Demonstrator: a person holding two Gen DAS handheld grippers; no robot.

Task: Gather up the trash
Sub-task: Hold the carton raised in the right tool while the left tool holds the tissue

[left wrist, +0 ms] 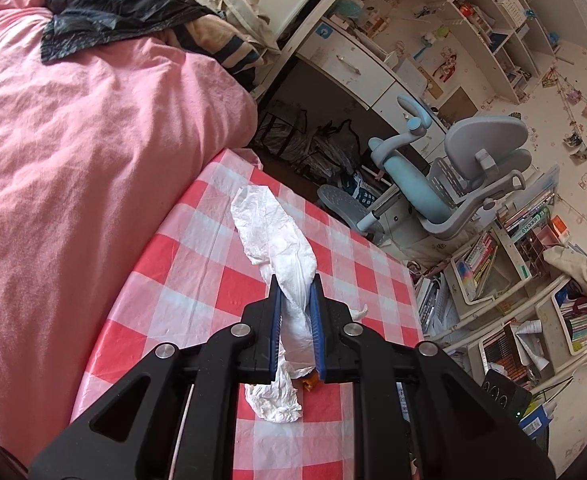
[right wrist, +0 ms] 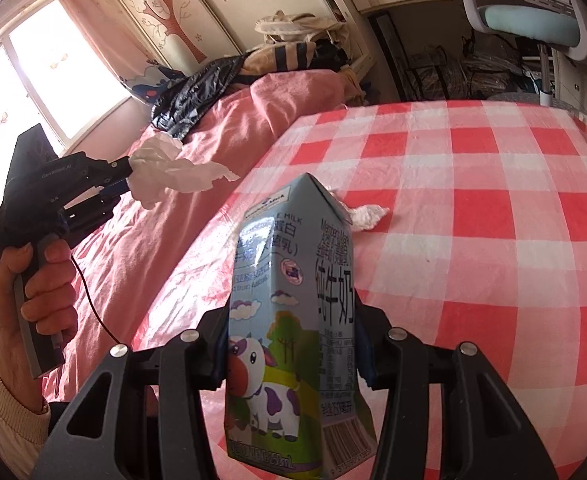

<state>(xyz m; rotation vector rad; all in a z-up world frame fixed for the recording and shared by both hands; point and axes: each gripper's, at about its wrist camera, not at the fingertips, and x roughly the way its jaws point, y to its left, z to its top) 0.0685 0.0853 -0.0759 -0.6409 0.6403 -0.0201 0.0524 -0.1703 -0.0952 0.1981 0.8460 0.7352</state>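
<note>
The likeliest trouble is the crumpled white tissue (left wrist: 289,264) slipping free: the left gripper (left wrist: 296,292) is closed on it only along a narrow twisted waist, with loose ends trailing ahead and below, and a quick swing could tug the thin, soft paper out or tear it. It hangs in the air above the desk (left wrist: 197,280) near the pink bed (left wrist: 93,128). The right gripper (right wrist: 293,344) clamps a milk carton (right wrist: 293,280) by its sides above the desk; its coated card looks smooth and slightly dented, so a slack squeeze could let the tall, gabled box slide downward, and any leftover liquid might drip. A small tissue scrap (right wrist: 367,216) lies on the glossy red-and-white checked plastic cover and could easily be overlooked. An orange bit beneath the left gripper is too hidden to identify.
</note>
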